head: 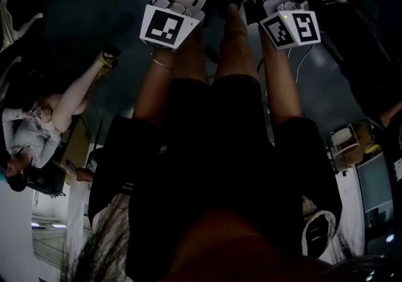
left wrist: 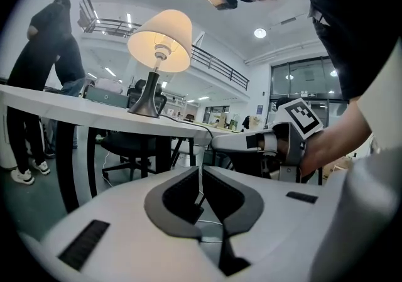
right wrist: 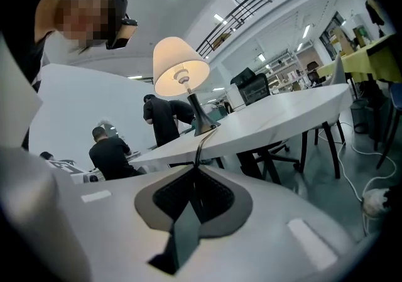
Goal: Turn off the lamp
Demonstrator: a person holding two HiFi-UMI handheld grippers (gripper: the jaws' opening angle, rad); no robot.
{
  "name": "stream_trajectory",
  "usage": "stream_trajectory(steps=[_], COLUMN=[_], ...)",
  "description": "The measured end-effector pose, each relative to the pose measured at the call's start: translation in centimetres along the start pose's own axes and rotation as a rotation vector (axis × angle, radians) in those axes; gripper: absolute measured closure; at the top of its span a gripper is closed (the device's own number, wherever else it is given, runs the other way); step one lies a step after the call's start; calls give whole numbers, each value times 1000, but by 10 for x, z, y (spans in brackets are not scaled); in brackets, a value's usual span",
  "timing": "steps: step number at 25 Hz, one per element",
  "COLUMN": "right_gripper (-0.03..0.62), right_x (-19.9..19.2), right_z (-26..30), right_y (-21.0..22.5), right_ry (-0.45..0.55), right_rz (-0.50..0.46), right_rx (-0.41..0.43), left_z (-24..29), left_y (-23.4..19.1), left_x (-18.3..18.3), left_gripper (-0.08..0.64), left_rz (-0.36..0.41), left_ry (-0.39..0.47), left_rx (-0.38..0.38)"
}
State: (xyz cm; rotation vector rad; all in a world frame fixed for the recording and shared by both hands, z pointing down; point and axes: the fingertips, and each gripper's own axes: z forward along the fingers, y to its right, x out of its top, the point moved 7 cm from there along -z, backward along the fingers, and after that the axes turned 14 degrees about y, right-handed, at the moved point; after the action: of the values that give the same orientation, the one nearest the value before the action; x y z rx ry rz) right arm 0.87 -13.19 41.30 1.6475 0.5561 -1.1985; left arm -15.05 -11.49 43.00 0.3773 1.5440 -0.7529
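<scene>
1. Your right tongs [right wrist: 195,169] are pinched shut on a thin dark cord [right wrist: 202,142]. They sit low and on your side of the lit table lamp with the cream shade and dark flared base [right wrist: 181,67]. No switch shows at the pads.
2. Your left tongs [left wrist: 200,169] stand narrow with a thin strand in the slit. Whether the pads bite it I cannot tell.
3. From the right tongs the cord's long axis runs ahead and upward over the edge of the white bench [right wrist: 282,117] to the lamp's foot.
4. The lamp stands upright on the bench, glowing. It lies ahead and a little left of the right tongs, and further up-left of the left tongs.
5. The right hand looks nearer along the cord, so the coming move probably follows that line.
</scene>
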Motion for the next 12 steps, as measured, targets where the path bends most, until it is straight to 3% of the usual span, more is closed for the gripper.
stream_trajectory(steps=[7, 12], right_gripper=[574, 574], right_x=[11, 14], right_z=[-2, 0], right_y=[-5, -11], right_ry=[24, 30], right_rz=[97, 139], right_rx=[57, 81], left_z=[22, 32], left_y=[4, 5], left_x=[-9, -12], left_gripper=[551, 551], left_rz=[2, 51], left_ry=[-33, -54], left_rx=[-66, -92])
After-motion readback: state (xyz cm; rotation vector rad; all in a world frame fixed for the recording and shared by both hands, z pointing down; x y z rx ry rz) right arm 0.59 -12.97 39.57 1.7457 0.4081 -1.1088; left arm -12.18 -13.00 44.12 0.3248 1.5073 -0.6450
